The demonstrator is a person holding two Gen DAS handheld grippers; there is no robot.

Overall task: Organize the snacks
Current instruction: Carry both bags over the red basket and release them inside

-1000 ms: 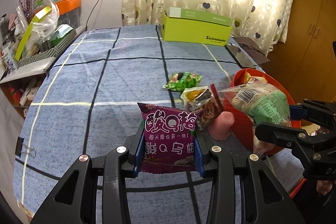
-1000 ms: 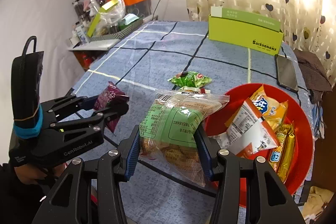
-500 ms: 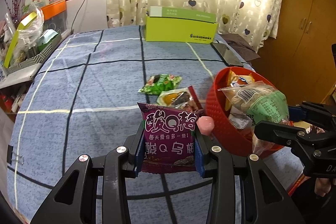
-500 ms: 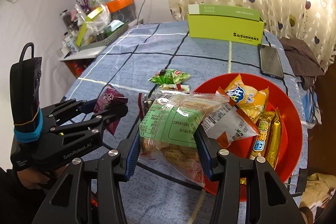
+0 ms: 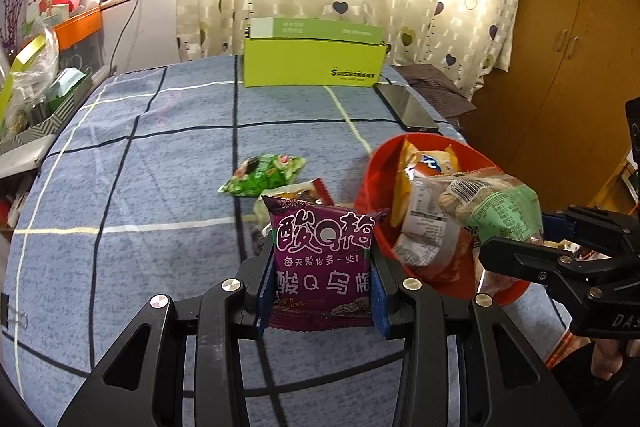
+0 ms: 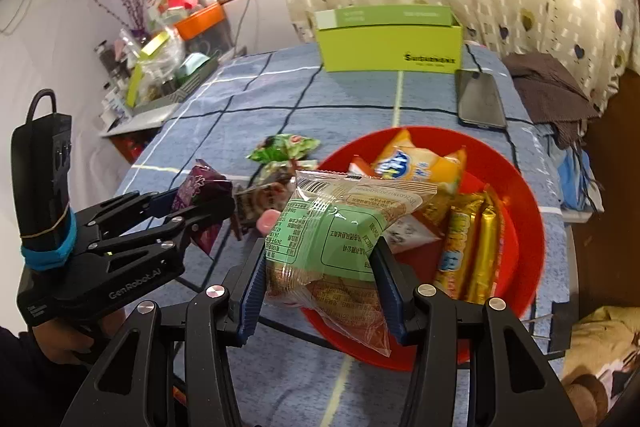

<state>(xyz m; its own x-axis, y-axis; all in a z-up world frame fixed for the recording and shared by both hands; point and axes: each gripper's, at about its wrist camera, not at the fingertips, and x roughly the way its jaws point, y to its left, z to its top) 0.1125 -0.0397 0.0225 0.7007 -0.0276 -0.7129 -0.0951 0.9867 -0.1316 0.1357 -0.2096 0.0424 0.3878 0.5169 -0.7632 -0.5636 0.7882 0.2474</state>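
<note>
Gripping purple packet (image 5: 322,259) in left fingers (image 5: 378,291), right fingers (image 6: 384,279) clamping green-labelled bag (image 6: 336,247), seemingly over red bowl (image 6: 528,227)

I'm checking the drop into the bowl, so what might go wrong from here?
The clear green-labelled biscuit bag hangs over the near rim of the red plastic bowl; released there, it may slide out. The left tongs, gripping the purple plum-candy packet, sit close to the right tongs and might collide.
</note>
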